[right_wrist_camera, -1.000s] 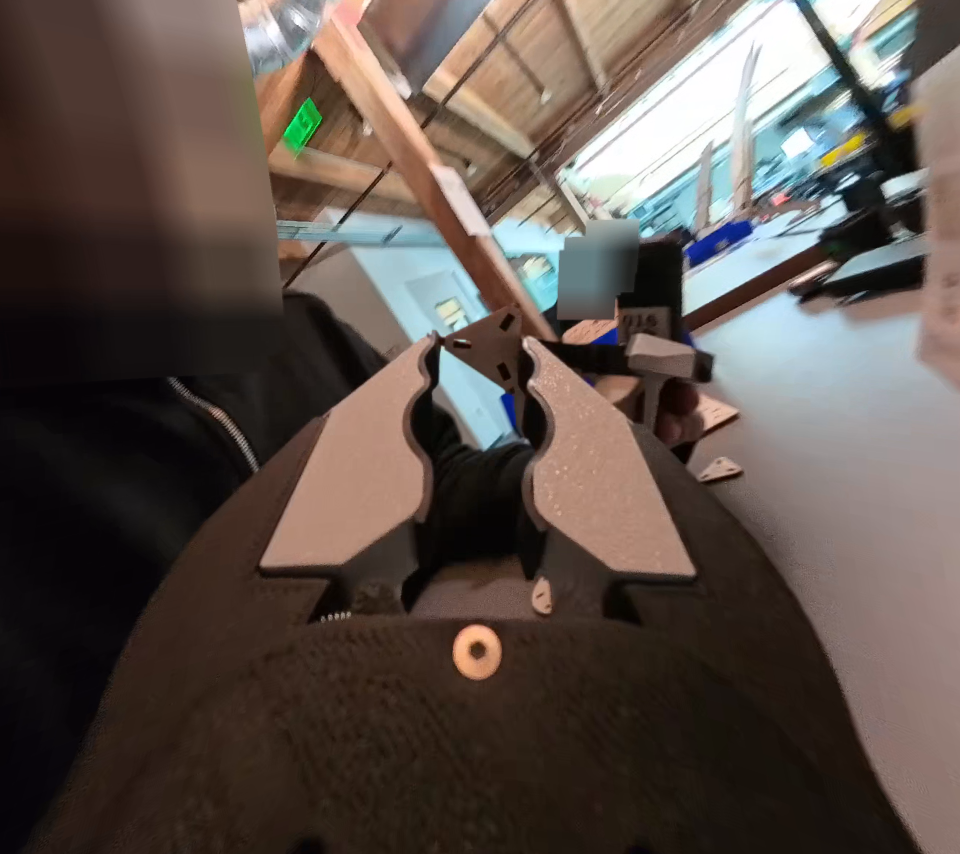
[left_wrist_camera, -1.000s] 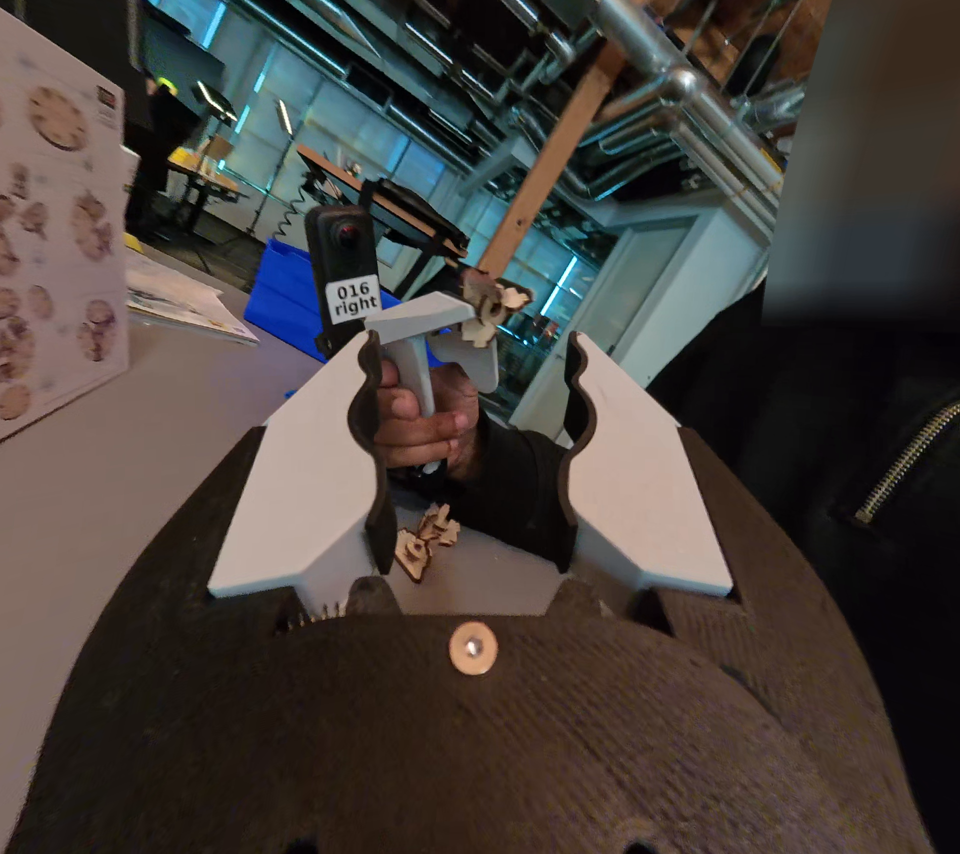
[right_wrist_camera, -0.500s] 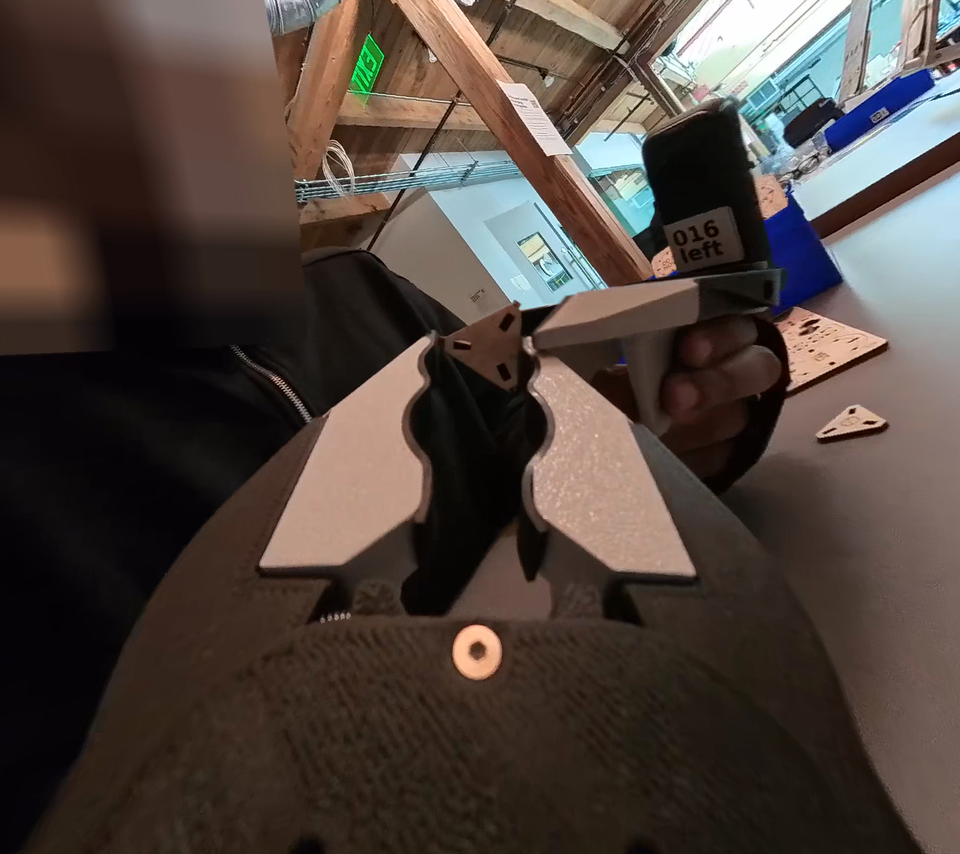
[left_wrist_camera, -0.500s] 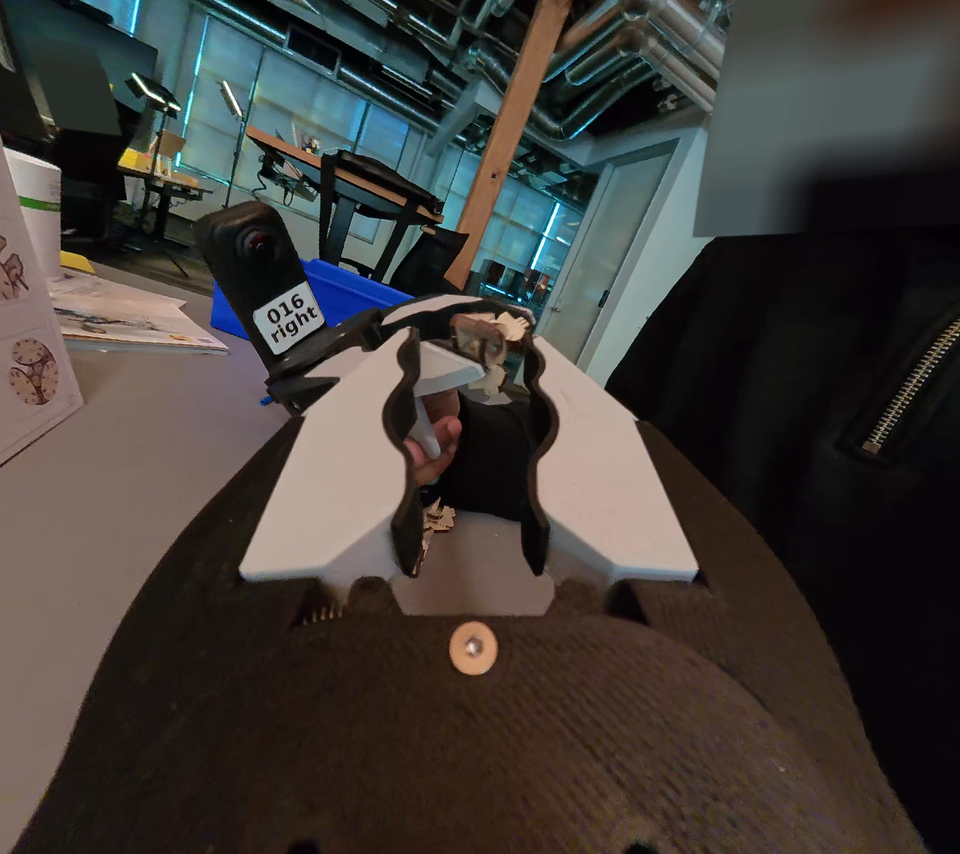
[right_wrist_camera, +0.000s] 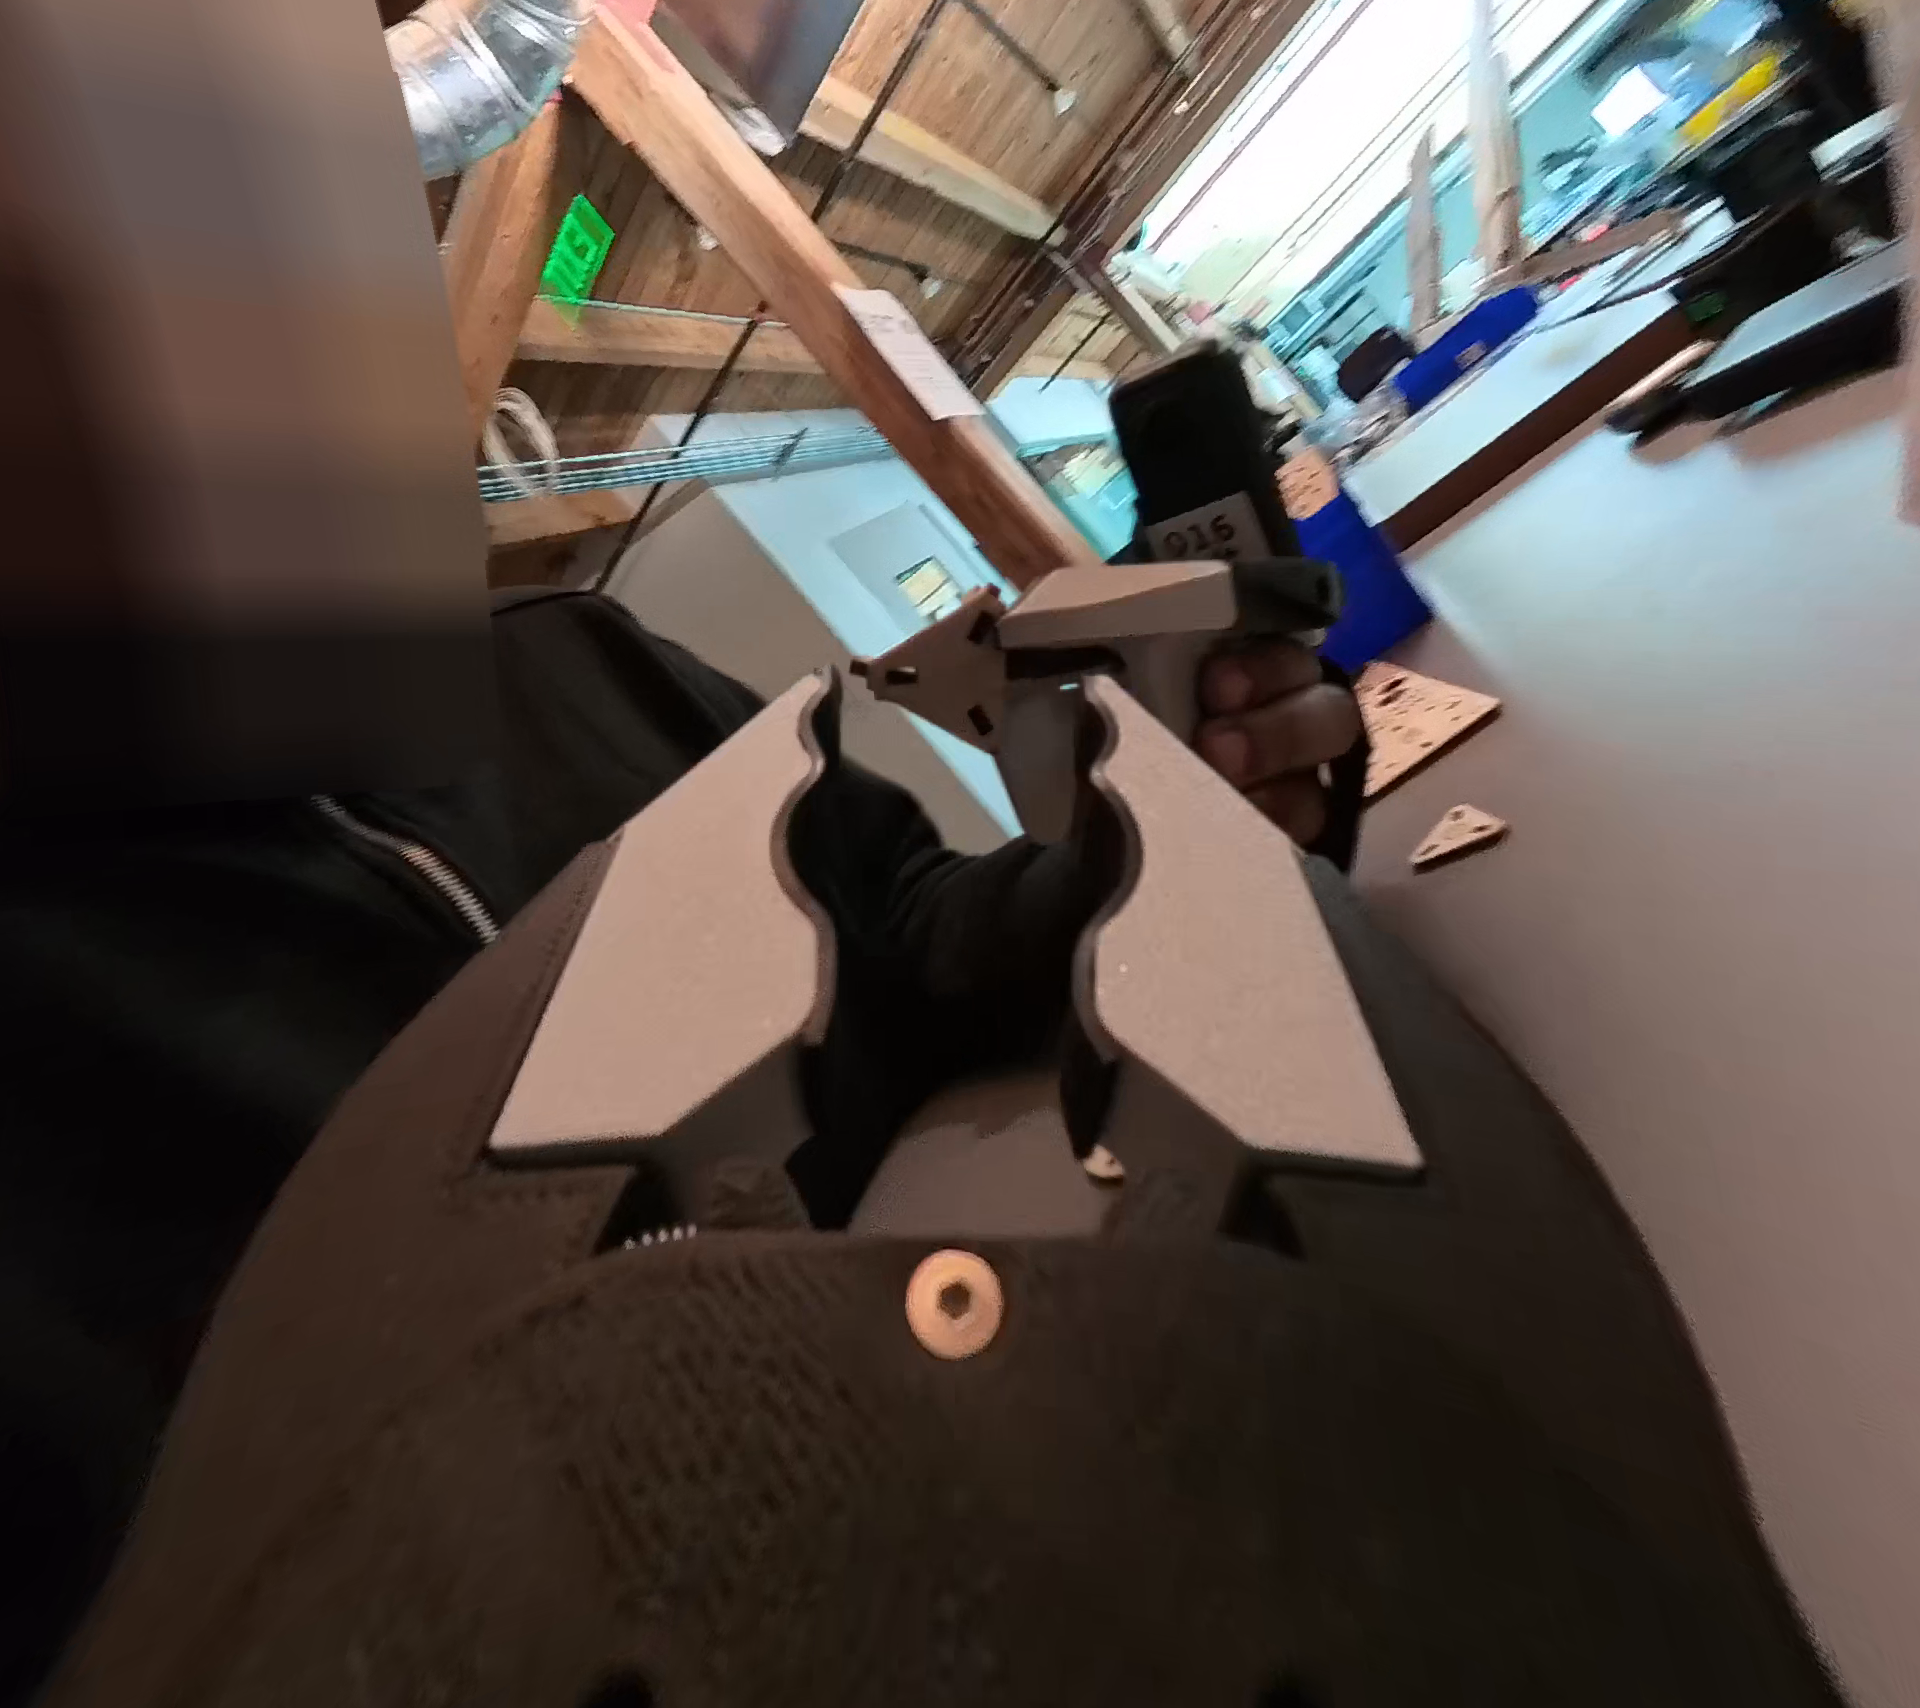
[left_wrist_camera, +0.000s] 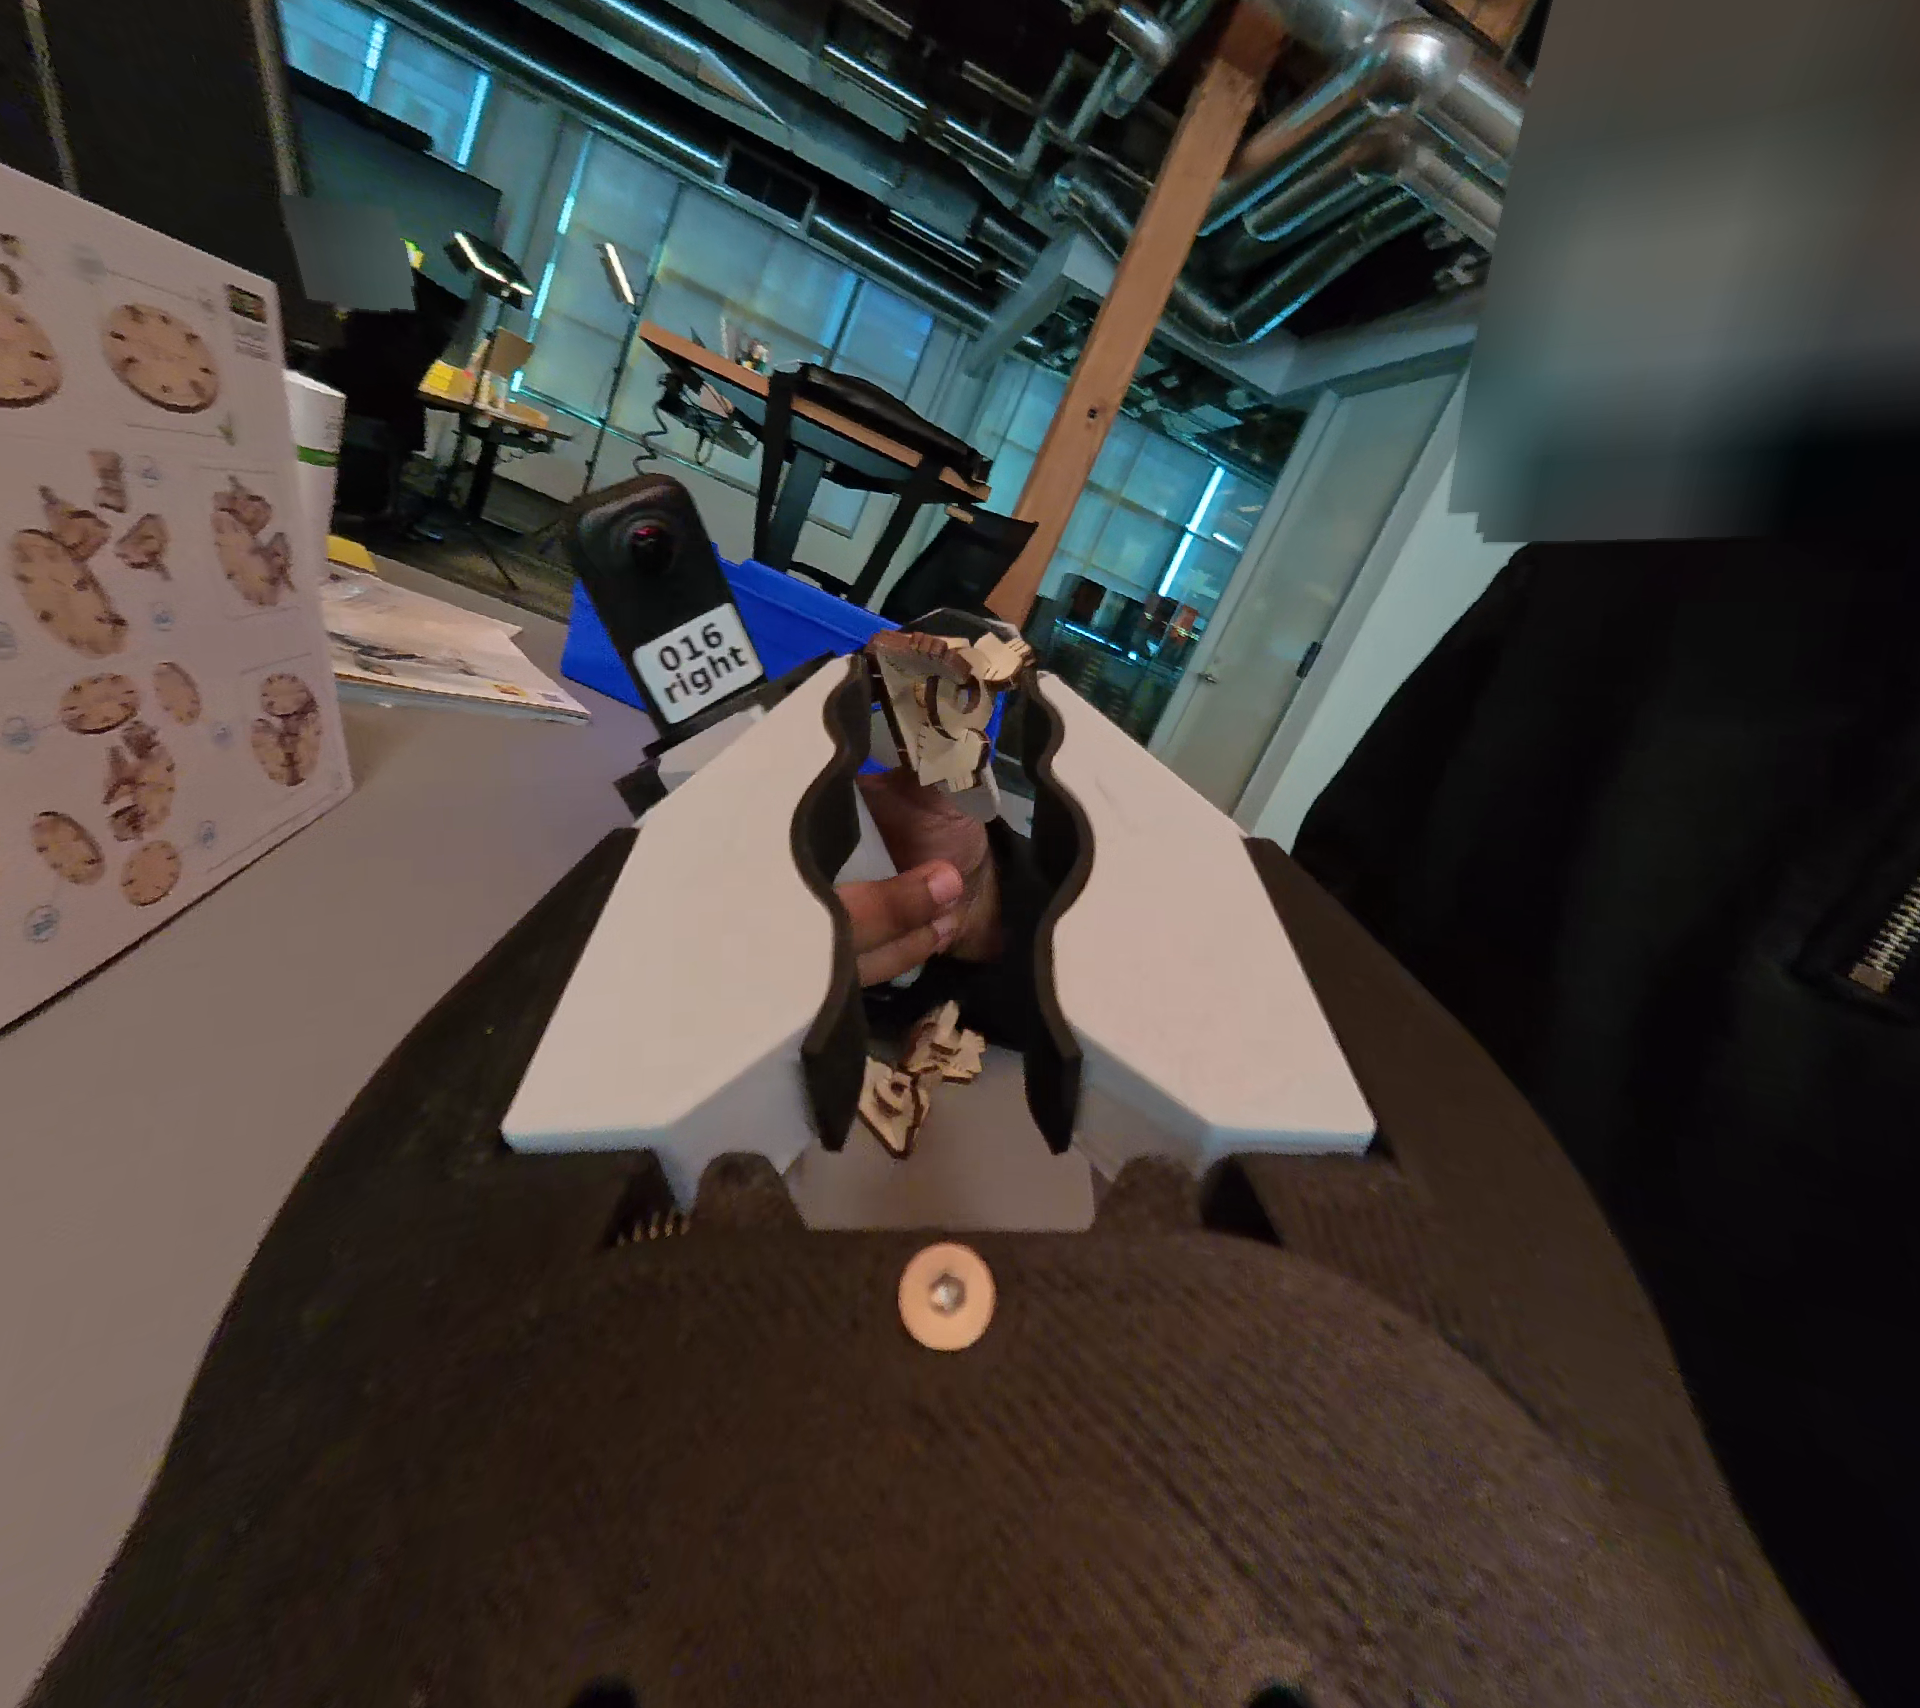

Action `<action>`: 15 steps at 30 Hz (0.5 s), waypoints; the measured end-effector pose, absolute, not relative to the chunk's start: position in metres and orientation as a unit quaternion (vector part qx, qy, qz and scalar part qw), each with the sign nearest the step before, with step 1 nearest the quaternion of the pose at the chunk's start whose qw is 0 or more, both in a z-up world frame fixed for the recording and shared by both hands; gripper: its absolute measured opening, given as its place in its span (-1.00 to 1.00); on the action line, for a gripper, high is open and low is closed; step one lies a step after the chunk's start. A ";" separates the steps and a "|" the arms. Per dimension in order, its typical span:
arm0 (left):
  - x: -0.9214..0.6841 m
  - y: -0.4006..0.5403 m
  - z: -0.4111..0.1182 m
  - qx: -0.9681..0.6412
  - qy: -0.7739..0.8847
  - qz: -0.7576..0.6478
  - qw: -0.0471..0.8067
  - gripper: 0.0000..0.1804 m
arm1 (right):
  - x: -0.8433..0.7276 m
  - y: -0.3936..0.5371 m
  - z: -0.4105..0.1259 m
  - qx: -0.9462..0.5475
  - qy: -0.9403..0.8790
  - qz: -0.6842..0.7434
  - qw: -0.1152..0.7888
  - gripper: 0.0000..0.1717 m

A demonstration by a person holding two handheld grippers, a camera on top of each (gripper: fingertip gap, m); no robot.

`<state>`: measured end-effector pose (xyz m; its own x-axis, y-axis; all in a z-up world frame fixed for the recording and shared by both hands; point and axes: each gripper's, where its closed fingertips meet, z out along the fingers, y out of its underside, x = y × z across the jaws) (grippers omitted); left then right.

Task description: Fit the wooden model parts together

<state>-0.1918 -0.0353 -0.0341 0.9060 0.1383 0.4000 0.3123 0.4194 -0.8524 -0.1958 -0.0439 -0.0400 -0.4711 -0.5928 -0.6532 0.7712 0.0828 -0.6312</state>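
- Plywood assembly (left_wrist_camera: 940, 713), laser-cut, pale with dark edges: held up off the table (left_wrist_camera: 312, 983), clamped at the tips of the left tongs (left_wrist_camera: 943, 702), apparently raised for a hand-over.
- Right tongs (right_wrist_camera: 961, 713): spread apart, pads clear of the assembly (right_wrist_camera: 940, 676), holding nothing.
- Loose plywood pieces (left_wrist_camera: 920, 1071): lying on the table below.
- Blue bin (left_wrist_camera: 800, 619): at the far table edge; contents cannot be told.
- Instruction sheet (left_wrist_camera: 156, 578): propped upright, left.

A white lettered label (left_wrist_camera: 698, 666) sits on the right hand-held gripper's (right_wrist_camera: 961, 702) black camera (left_wrist_camera: 649, 557), and another white label (right_wrist_camera: 1205, 531) on the left hand-held gripper's (left_wrist_camera: 940, 692). A green lit sign (right_wrist_camera: 579, 261) hangs among wooden beams.
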 end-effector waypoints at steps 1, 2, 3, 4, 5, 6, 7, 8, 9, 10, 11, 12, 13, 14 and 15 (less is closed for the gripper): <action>-0.194 -0.038 -0.034 -0.532 -0.217 -0.051 0.817 -0.71 | -0.202 -0.043 -0.039 0.093 0.529 -0.684 0.493 -0.48; -0.196 -0.040 -0.034 -0.528 -0.222 -0.047 0.818 -0.71 | -0.208 -0.042 -0.037 0.101 0.524 -0.697 0.480 -0.46; -0.198 -0.042 -0.034 -0.525 -0.227 -0.043 0.819 -0.71 | -0.213 -0.041 -0.035 0.107 0.520 -0.709 0.464 -0.45; -0.199 -0.044 -0.033 -0.523 -0.230 -0.036 0.820 -0.71 | -0.218 -0.039 -0.034 0.110 0.522 -0.721 0.442 -0.45; -0.200 -0.045 -0.033 -0.523 -0.233 -0.026 0.819 -0.71 | -0.221 -0.038 -0.033 0.109 0.527 -0.732 0.417 -0.45; -0.202 -0.046 -0.034 -0.527 -0.236 -0.013 0.816 -0.71 | -0.222 -0.038 -0.032 0.104 0.534 -0.741 0.393 -0.47; -0.203 -0.046 -0.035 -0.534 -0.239 0.003 0.811 -0.71 | -0.221 -0.037 -0.030 0.095 0.540 -0.748 0.373 -0.49; -0.204 -0.046 -0.036 -0.541 -0.241 0.019 0.806 -0.71 | -0.219 -0.037 -0.029 0.087 0.546 -0.753 0.356 -0.51; -0.205 -0.046 -0.037 -0.547 -0.244 0.038 0.800 -0.71 | -0.217 -0.037 -0.028 0.079 0.552 -0.756 0.344 -0.54; -0.207 -0.046 -0.038 -0.554 -0.246 0.057 0.793 -0.71 | -0.215 -0.038 -0.027 0.073 0.556 -0.756 0.337 -0.55; -0.208 -0.046 -0.039 -0.561 -0.248 0.075 0.786 -0.71 | -0.213 -0.039 -0.027 0.067 0.560 -0.755 0.335 -0.56; -0.209 -0.046 -0.040 -0.568 -0.250 0.091 0.779 -0.71 | -0.211 -0.040 -0.028 0.064 0.564 -0.753 0.333 -0.56; -0.210 -0.046 -0.041 -0.575 -0.250 0.107 0.772 -0.71 | -0.210 -0.042 -0.030 0.065 0.568 -0.750 0.332 -0.56; -0.210 -0.045 -0.042 -0.581 -0.249 0.120 0.765 -0.71 | -0.210 -0.043 -0.033 0.066 0.573 -0.747 0.331 -0.56; -0.211 -0.045 -0.043 -0.587 -0.249 0.131 0.759 -0.71 | -0.210 -0.045 -0.035 0.067 0.578 -0.744 0.328 -0.56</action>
<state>-0.2107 -0.0449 -0.0429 0.8416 0.4912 0.2247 0.0932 0.2777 -0.9562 -0.2101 -0.0448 -0.0349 -0.7758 -0.4113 -0.4786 0.5653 -0.1159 -0.8167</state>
